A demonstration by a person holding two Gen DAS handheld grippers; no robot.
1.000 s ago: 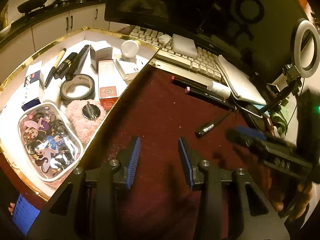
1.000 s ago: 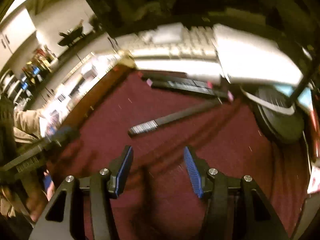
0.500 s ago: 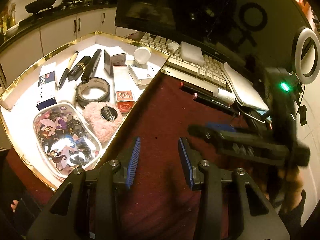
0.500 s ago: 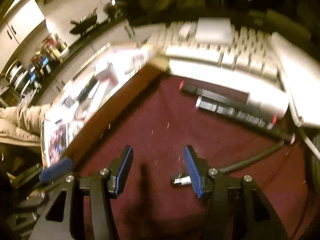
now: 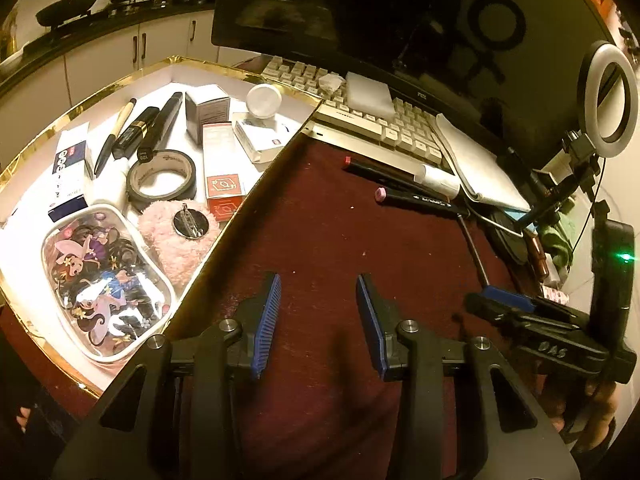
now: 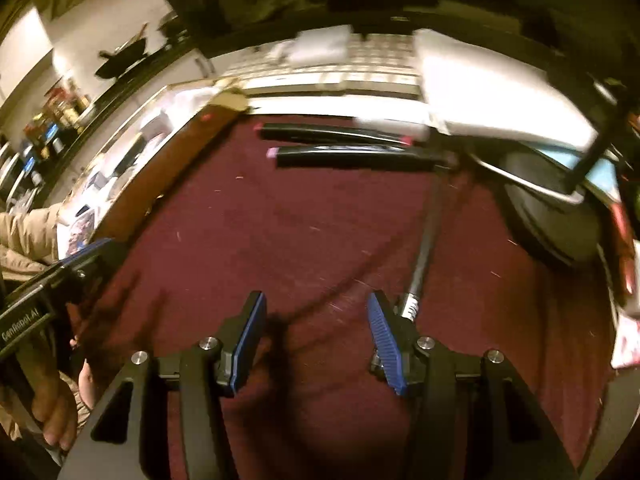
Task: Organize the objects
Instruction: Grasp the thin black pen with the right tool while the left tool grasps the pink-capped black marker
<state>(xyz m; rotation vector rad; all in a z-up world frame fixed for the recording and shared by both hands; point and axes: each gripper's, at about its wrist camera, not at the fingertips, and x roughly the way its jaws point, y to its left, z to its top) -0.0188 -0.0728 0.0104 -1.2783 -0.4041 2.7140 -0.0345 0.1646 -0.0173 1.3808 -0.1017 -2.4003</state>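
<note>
While spread, two markers (image 5: 416,198) lie.

My right gripper (image 6: 316,334) now sits low at the near right of the maroon cloth (image 5: 320,232), where half a second ago it crossed the middle of the left view. The thin black pen (image 6: 426,240) now runs straight away from me along the outside of my right finger, no longer lying slantwise out on the cloth. In the right view, my left gripper (image 6: 86,252) shows closer at the left edge.
</note>
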